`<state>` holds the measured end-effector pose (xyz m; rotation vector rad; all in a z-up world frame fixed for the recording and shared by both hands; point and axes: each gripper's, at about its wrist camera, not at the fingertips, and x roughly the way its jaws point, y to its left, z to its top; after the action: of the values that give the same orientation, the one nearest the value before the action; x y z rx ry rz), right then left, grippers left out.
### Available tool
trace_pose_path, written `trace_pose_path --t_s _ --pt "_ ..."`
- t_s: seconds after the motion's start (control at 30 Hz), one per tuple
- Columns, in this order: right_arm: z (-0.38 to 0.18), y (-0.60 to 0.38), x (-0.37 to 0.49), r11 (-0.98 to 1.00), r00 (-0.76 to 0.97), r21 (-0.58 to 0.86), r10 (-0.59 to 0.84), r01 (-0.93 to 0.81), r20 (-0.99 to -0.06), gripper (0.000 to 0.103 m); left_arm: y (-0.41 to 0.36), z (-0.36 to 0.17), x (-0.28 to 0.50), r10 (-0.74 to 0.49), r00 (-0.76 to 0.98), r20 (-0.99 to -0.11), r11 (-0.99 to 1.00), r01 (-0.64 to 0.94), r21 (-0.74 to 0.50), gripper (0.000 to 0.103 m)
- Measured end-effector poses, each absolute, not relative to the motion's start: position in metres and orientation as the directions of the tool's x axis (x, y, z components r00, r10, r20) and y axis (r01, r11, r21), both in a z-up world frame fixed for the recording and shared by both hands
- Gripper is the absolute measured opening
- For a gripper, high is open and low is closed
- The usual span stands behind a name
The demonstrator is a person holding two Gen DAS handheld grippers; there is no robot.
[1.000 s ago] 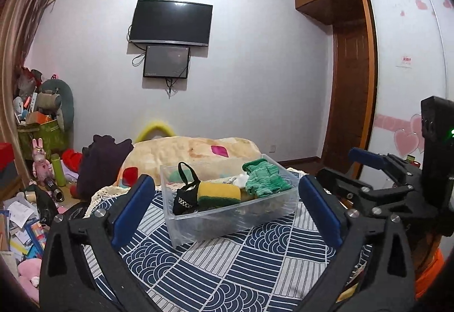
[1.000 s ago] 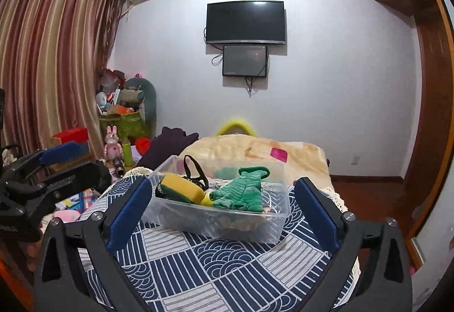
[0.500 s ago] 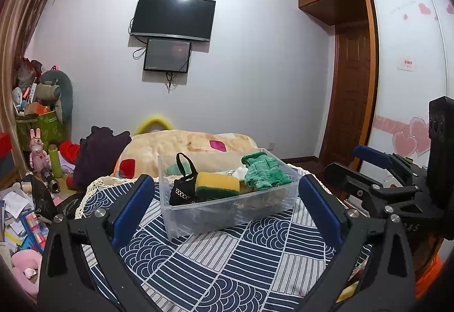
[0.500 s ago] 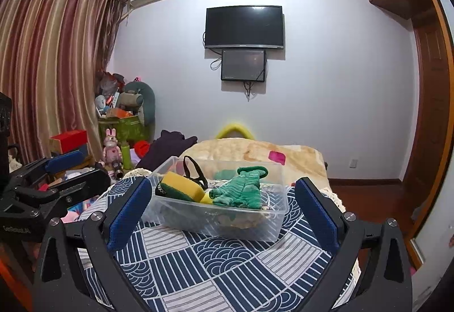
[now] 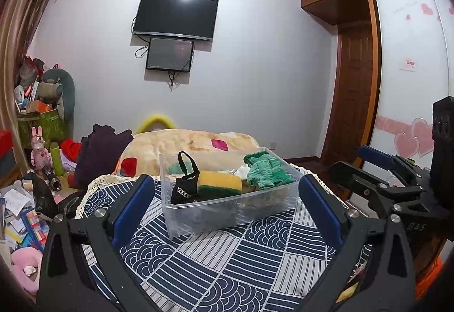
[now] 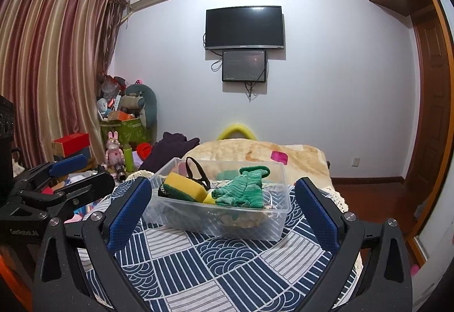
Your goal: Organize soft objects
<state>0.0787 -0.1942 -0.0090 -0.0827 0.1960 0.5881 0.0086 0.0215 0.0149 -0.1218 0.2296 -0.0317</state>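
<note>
A clear plastic bin (image 5: 227, 215) (image 6: 218, 224) stands on the blue-and-white patterned cloth (image 5: 215, 263). In it lie a yellow-green sponge (image 5: 219, 184) (image 6: 184, 190), a green knitted glove (image 5: 266, 174) (image 6: 241, 191) and a black strappy item (image 5: 183, 187). My left gripper (image 5: 227, 209) is open and empty, held short of the bin. My right gripper (image 6: 220, 212) is open and empty, also short of the bin. The right gripper also shows at the right in the left wrist view (image 5: 377, 173), and the left gripper at the left in the right wrist view (image 6: 68, 178).
A beige blanket (image 5: 193, 144) lies on the bed behind the bin. Dark purple clothing (image 5: 102, 150) sits to its left. Toys, boxes and papers (image 5: 34, 170) crowd the floor at the left. A wardrobe (image 5: 411, 102) and wooden door (image 5: 351, 113) stand at the right.
Both grippers have tilted up a little, so the bin sits lower in both views. Both stay open and empty. The bin's contents have not moved.
</note>
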Motion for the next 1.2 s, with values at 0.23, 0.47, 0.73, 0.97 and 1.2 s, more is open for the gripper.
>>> trace_pose_path --t_s 0.23,0.47,0.73,0.97,1.2 --pt "-0.01 -0.195 0.08 0.829 0.813 -0.018 0.544 -0.56 -0.208 0.102 0.023 0.014 0.01 -0.045 0.972 -0.229 0.991 0.014 -0.134 0.103" --pt "-0.009 -0.196 0.081 0.829 0.813 -0.019 0.544 -0.559 -0.209 0.102 0.024 0.013 0.01 -0.046 0.972 -0.23 0.99 0.014 -0.138 0.103" --pt "-0.01 -0.198 0.082 0.832 0.815 -0.013 0.54 -0.555 -0.211 0.102 0.02 0.013 0.011 -0.081 0.969 -0.232 0.989 0.05 -0.136 0.103" --pt "-0.01 -0.198 0.081 0.834 0.818 -0.014 0.536 -0.551 -0.21 0.102 0.014 0.012 0.012 -0.085 0.966 -0.245 0.991 0.057 -0.121 0.103" --pt "-0.01 -0.198 0.082 0.834 0.817 -0.013 0.537 -0.551 -0.211 0.102 0.013 0.011 0.014 -0.092 0.963 -0.253 0.99 0.061 -0.127 0.103"
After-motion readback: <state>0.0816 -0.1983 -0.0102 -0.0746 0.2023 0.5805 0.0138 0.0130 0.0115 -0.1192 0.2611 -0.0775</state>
